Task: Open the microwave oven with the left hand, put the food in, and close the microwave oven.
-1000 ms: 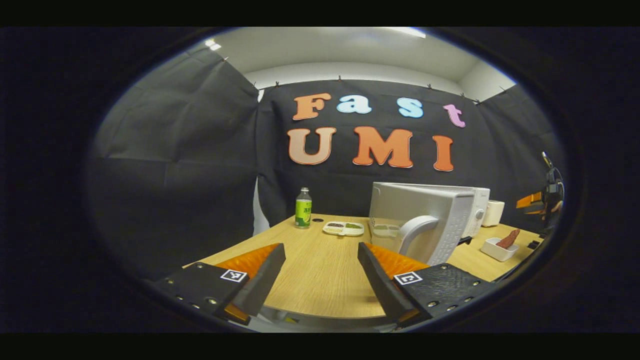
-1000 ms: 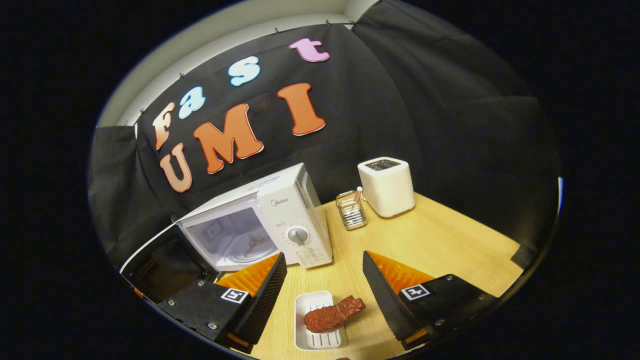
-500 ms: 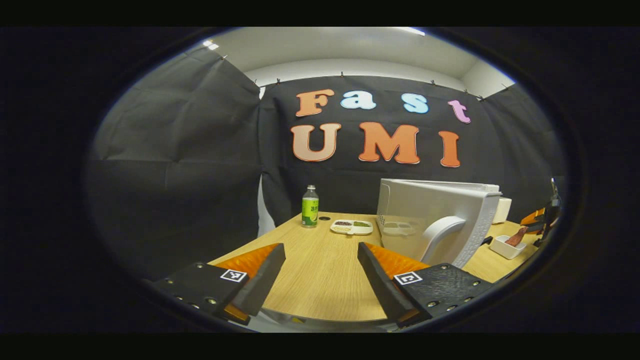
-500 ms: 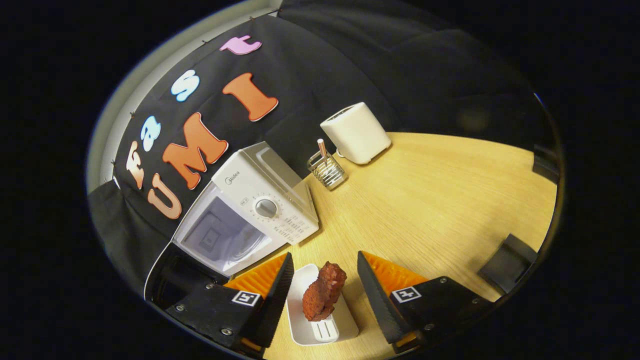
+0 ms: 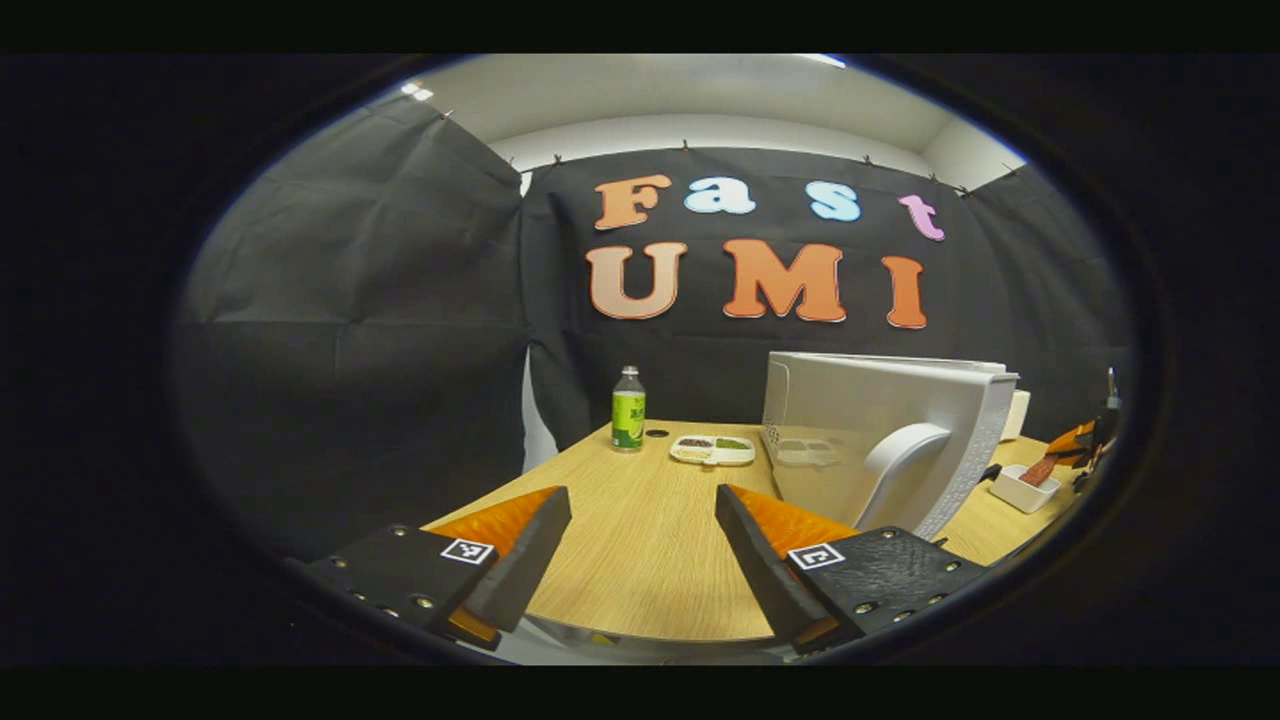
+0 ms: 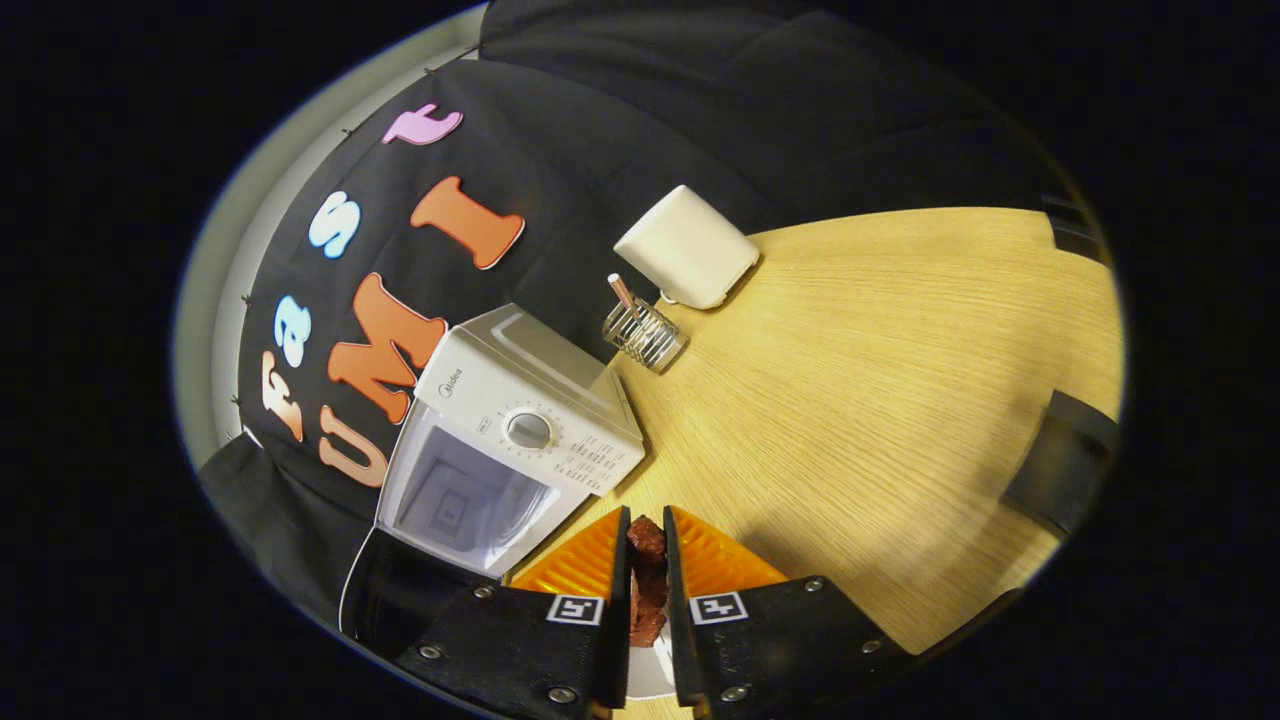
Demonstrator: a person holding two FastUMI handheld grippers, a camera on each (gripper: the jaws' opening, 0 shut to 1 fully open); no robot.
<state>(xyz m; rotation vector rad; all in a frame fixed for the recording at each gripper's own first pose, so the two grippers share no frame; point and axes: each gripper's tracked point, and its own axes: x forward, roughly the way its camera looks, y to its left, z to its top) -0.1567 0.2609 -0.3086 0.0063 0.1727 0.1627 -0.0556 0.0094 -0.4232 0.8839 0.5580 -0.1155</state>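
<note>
Item: food (image 6: 646, 585), clamped in my right gripper (image 6: 640, 600); left gripper (image 5: 640, 545) spread, empty. Risk: food slipping before reaching the microwave oven (image 6: 505, 440).

- The left gripper view sits low over the near edge of the table (image 5: 640, 540) and faces level across it toward the back wall, its own fingers (image 5: 520, 550) at the bottom.
- From there the microwave (image 5: 880, 420) is seen from its door side, at middle distance.
- The right gripper view is rolled hard to one side and looks down from above, close over the food (image 6: 645, 580).
- Both views share the microwave (image 6: 500, 440), the tabletop and, probably, the small white tray (image 5: 1022, 488) at the far right.
</note>
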